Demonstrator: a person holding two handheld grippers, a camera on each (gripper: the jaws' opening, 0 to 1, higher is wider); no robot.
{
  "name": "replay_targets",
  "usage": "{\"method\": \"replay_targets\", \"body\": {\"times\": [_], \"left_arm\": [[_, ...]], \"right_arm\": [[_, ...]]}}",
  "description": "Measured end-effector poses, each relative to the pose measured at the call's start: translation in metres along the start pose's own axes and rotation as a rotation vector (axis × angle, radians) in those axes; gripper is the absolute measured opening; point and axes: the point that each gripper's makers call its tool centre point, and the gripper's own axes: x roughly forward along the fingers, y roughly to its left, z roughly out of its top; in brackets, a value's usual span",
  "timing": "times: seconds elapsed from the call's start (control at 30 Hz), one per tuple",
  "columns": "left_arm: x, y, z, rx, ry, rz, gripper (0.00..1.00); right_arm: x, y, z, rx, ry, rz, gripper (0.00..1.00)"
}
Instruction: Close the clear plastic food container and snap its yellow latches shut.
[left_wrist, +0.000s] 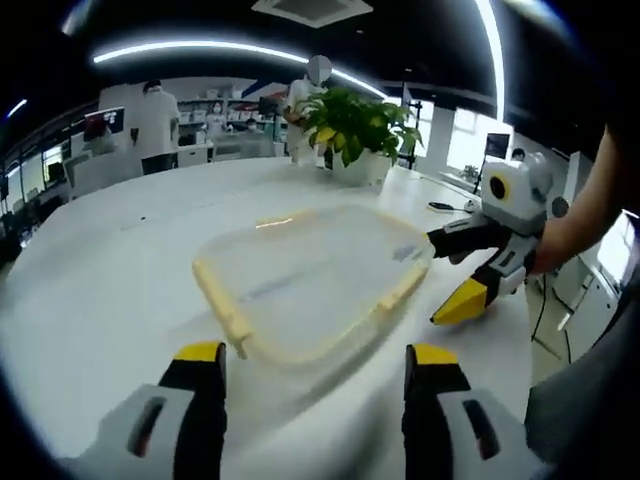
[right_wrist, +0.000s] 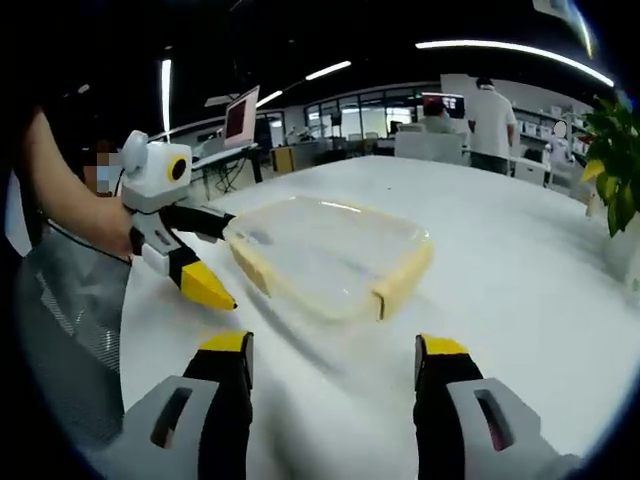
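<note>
We hold the left gripper (left_wrist: 312, 365) wide open; the container (left_wrist: 312, 278) lies at twelve o'clock, the right gripper (left_wrist: 466, 270) touching its three o'clock end, also open.

Both views look low across the white surface (left_wrist: 100, 290) from opposite sides, each near the clear container (left_wrist: 310, 280). They share it, each facing the other gripper (right_wrist: 195, 262).

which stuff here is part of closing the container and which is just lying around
Part of the job:
- clear plastic container, lid resting on top
- yellow latches
- left claw
- right claw

Just lying about:
- potted plant
- small dark object on the white table
</note>
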Motion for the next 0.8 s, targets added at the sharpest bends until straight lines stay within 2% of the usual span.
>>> {"method": "replay_targets", "body": {"times": [0.13,0.27,0.43,0.57,0.8], "left_arm": [[0.003,-0.001,-0.007,0.004,0.017,-0.016,0.64],[0.003,0.001,-0.009,-0.007,0.023,-0.004,0.6],[0.002,0.006,-0.006,-0.044,0.016,0.021,0.52],[0.002,0.011,-0.007,-0.042,0.023,0.031,0.46],[0.004,0.015,-0.007,-0.062,0.024,0.035,0.44]], "right_arm": [[0.004,-0.003,-0.003,-0.018,0.005,-0.028,0.56],[0.007,0.0,-0.005,-0.025,0.012,-0.024,0.52],[0.008,-0.001,0.006,-0.02,0.003,-0.024,0.49],[0.008,-0.005,0.007,0.0,0.014,-0.034,0.46],[0.011,-0.001,0.008,0.004,0.015,-0.045,0.5]]}}
